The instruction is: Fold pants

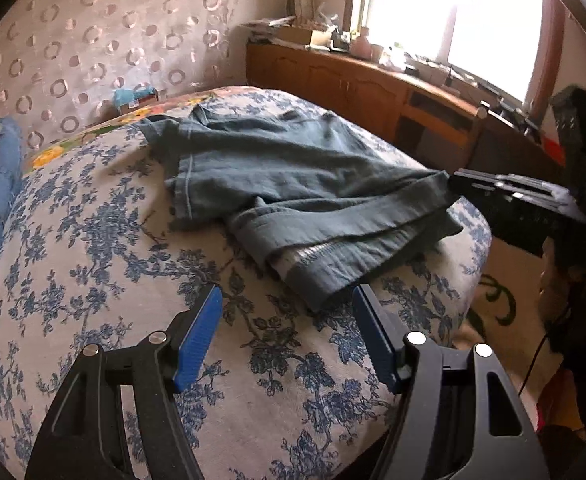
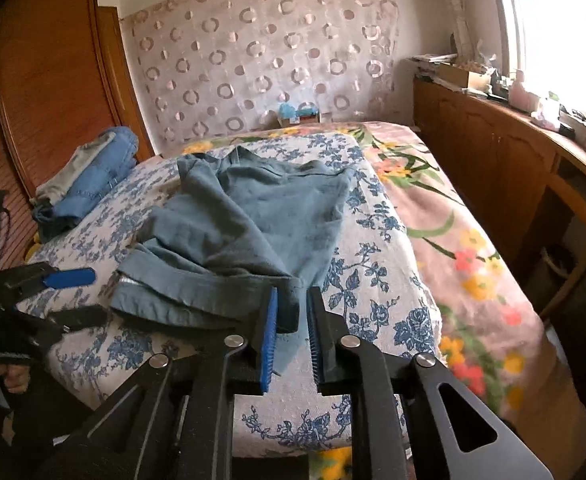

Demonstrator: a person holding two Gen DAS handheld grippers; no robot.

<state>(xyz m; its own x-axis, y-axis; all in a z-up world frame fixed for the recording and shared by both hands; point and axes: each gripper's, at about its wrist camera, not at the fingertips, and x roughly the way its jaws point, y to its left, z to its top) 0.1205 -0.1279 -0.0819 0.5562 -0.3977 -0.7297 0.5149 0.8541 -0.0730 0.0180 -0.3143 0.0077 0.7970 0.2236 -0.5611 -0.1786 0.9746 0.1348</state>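
Though no writing can be read anywhere, one pair of grey-blue pants [image 2: 249,224] lies folded on the bed [image 2: 377,276]. The right gripper [image 2: 292,300] pinches its near hem corner; the left gripper [image 1: 287,300] hangs with jaws apart just short of the hem. One folded jeans stack [image 2: 93,176] sits by the wardrobe [image 2: 49,72].

Legible text, labels, brands, numbers, signs: none found. The small box [image 2: 299,117] at the wall end of the bed carries a label too small and blurred to read. Packaging on the cabinet top [image 1: 317,38] under the window shows no print that can be made out.
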